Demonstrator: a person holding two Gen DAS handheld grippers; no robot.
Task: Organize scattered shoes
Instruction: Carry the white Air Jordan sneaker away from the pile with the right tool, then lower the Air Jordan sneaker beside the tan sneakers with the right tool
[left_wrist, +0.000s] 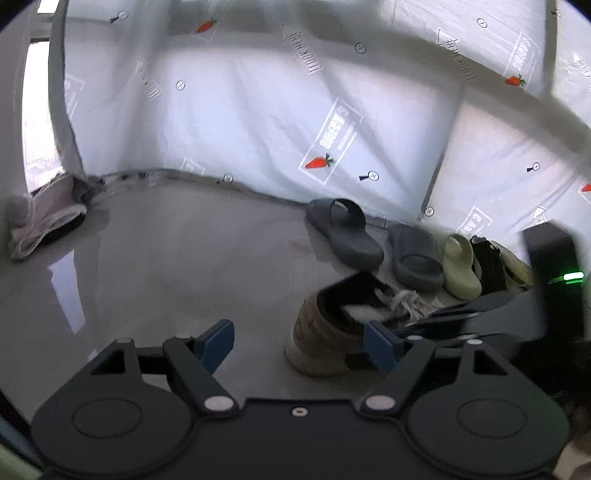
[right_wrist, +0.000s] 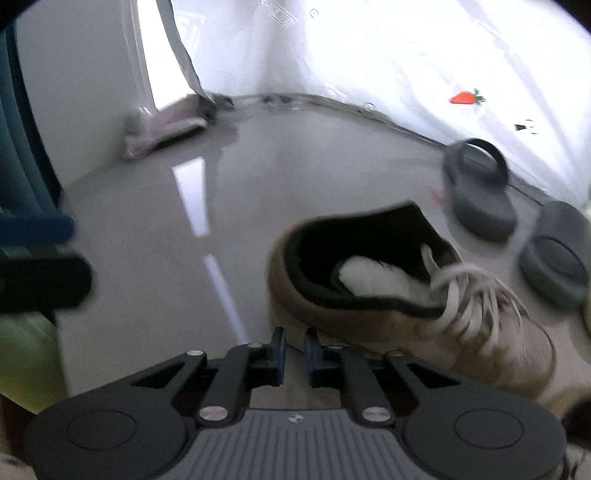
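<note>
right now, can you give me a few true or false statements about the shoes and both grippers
1. The tan lace-up sneaker stands upright on the glossy grey floor. True.
2. The left gripper is clamped on a slide. False: its jaws stand wide with nothing between them.
3. Two dark grey rubber slides lie near the white printed sheet. True.
4. The right gripper holds the sneaker by its laces. False: its blue pads are nearly together, empty, beside the sneaker's heel.
5. The pale green slide lies alone in the far corner. False: it sits in the row beside the grey slides.
</note>
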